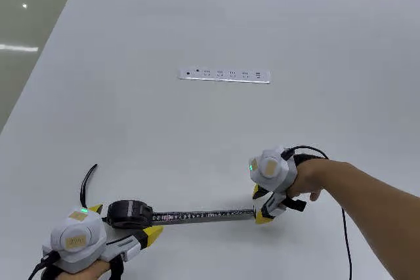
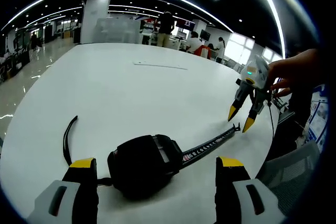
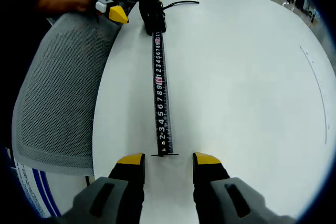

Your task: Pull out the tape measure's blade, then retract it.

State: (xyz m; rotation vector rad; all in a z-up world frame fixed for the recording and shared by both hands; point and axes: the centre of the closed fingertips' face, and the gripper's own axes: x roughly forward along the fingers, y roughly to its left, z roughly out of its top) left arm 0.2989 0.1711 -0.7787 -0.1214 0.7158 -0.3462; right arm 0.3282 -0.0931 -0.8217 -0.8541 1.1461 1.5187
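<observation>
While the blade (image 3: pixel 159 87) lies drawn out flat on the white table (image 1: pixel 197 18), everything turns on its long axis. It runs in one straight line from the black case (image 2: pixel 142 163) at your left to the end hook (image 3: pixel 164 154) at your right. Your left gripper (image 2: pixel 156 162) stands wide, a yellow tip on either side of the case with table showing between tip and case, so it brackets the case rather than clamps it. The case's strap (image 2: pixel 67 137) trails off behind on the table. Your right gripper (image 3: pixel 169 159) is parted to a narrower gap and holds nothing. The hook lies just ahead of its tips, centred on that gap, and the blade points straight away from the jaws. The right gripper is therefore the nearer to the hook and the left to the case. Judging by this, retraction means travel along that one line towards the case, with the left jaws keeping the case from sliding.
</observation>
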